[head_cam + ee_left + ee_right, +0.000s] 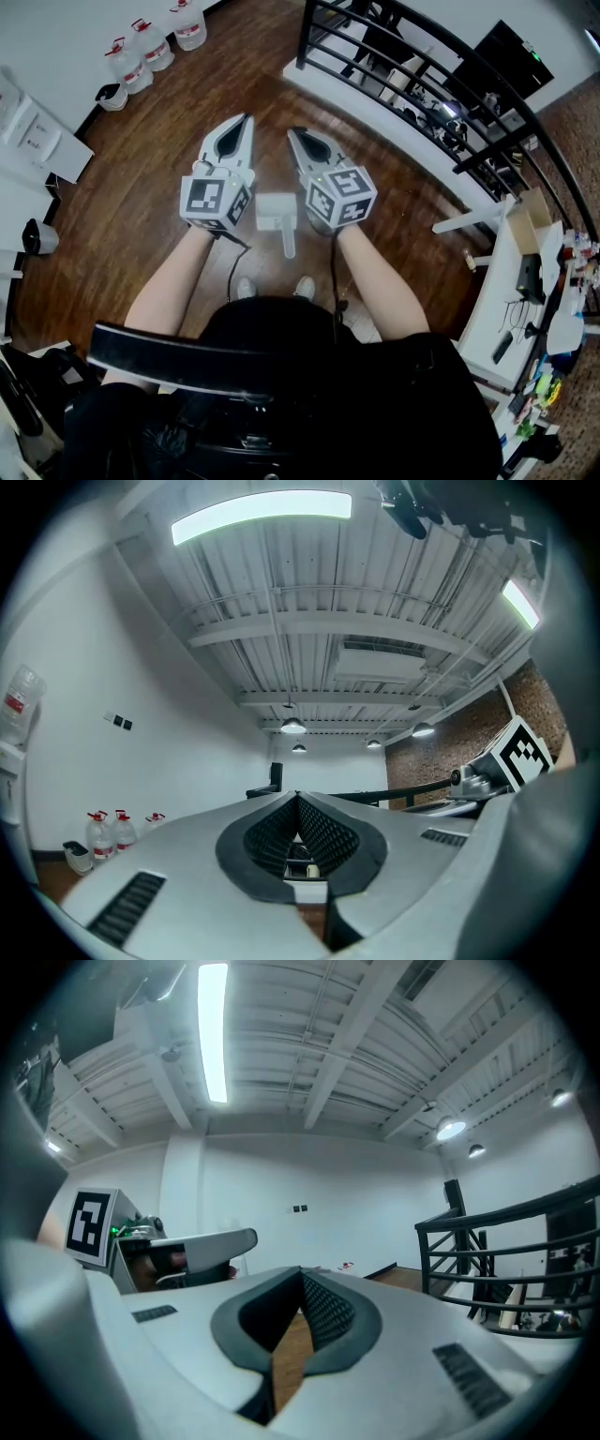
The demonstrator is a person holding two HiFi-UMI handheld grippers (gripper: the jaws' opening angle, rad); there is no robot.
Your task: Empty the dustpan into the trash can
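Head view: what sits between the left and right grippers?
What looks like the white dustpan, lying on the wood floor beneath the gap between the left gripper and the right gripper. The head view shows this.

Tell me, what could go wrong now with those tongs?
The left tongs and right tongs are both shut and empty, so pushing down at the dustpan like that might just shove it. It lies on the floor near the person's shoes; a step might kick it and spill it.
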